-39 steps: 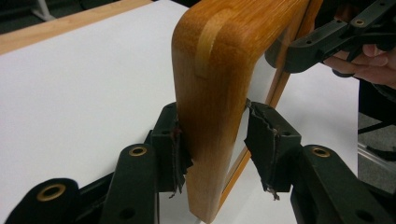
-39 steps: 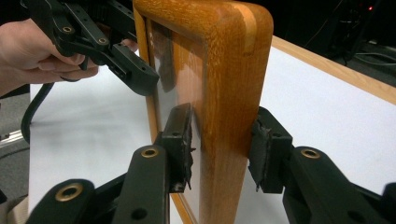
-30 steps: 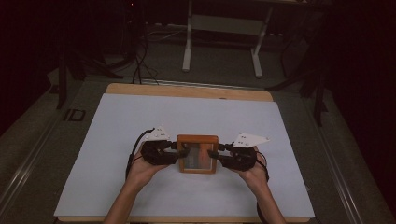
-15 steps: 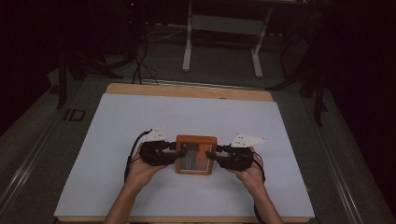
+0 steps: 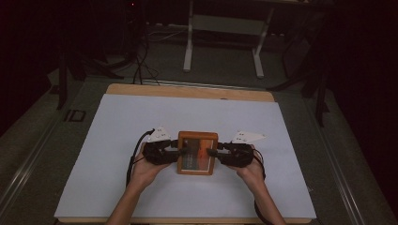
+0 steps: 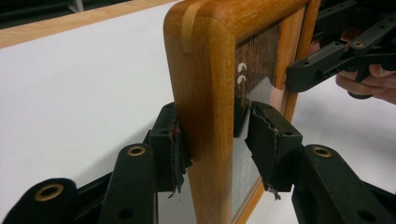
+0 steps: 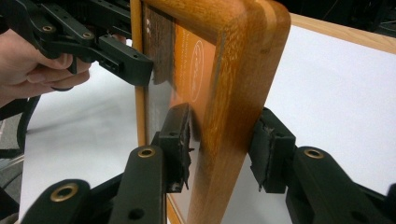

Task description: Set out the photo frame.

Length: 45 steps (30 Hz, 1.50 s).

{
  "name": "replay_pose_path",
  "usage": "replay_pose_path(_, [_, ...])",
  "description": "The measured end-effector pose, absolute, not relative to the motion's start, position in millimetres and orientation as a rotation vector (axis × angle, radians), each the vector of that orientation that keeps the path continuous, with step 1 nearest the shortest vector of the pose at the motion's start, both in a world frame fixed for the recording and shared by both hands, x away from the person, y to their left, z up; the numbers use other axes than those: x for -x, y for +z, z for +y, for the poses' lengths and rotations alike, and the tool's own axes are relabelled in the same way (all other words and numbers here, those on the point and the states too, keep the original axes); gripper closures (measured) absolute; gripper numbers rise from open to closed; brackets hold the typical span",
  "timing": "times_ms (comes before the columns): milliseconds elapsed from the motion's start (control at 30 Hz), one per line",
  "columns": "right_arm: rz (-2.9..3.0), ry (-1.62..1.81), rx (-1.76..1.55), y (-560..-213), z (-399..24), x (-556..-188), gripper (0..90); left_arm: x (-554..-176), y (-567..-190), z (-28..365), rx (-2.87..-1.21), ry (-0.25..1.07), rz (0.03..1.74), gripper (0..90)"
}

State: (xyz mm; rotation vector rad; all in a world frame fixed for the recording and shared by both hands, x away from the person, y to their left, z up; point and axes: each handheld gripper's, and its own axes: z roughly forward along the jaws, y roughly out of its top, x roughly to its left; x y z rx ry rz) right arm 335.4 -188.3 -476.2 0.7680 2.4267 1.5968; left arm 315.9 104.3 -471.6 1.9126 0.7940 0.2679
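In the high view a wooden picture frame (image 5: 197,153) sits near the front middle of a desk (image 5: 117,126) covered with a white sheet, with a strip of bare wood showing along the far edge. The left tongs (image 5: 176,151) meet the frame's left side and the right tongs (image 5: 212,153) meet its right side, each held in one of the person's hands, whose forearms come in from the bottom edge. In the left gripper view the left tongs (image 6: 215,140) straddle the frame's (image 6: 205,84) thick wooden edge: one pad lies against the outer face, while the other pad stands just off the glass side with a small gap, so the tongs sit apart around the wood rather than pinching it; their jaws have just been opening a little. The right tongs (image 6: 299,80) show farther off at the opposite edge. In the right gripper view the right tongs (image 7: 224,147) straddle the other edge of the frame (image 7: 233,88), one pad close to the glass, the other standing clear of the wood, so they too are apart. The left tongs (image 7: 140,70) reach the far edge there
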Motion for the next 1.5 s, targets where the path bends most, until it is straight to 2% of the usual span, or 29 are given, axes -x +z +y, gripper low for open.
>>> replay_pose_path(1067, [2.466,1.629,-0.828,-481.1,-190.4,-355.3,59.6,-322.1,-476.6,103.1,-1.919,0.278,0.858,57.6])
replay_pose_path(1200, [2.47,1.601,-0.814,-479.7,-188.5,-354.7,56.4,-323.2,-479.2,102.3,-1.927,0.26,0.856,52.5])
replay_pose_path(1500, [2.468,1.581,-0.811,-476.4,-190.2,-351.4,50.6,-320.7,-479.0,106.0,-1.922,0.244,0.847,51.2])
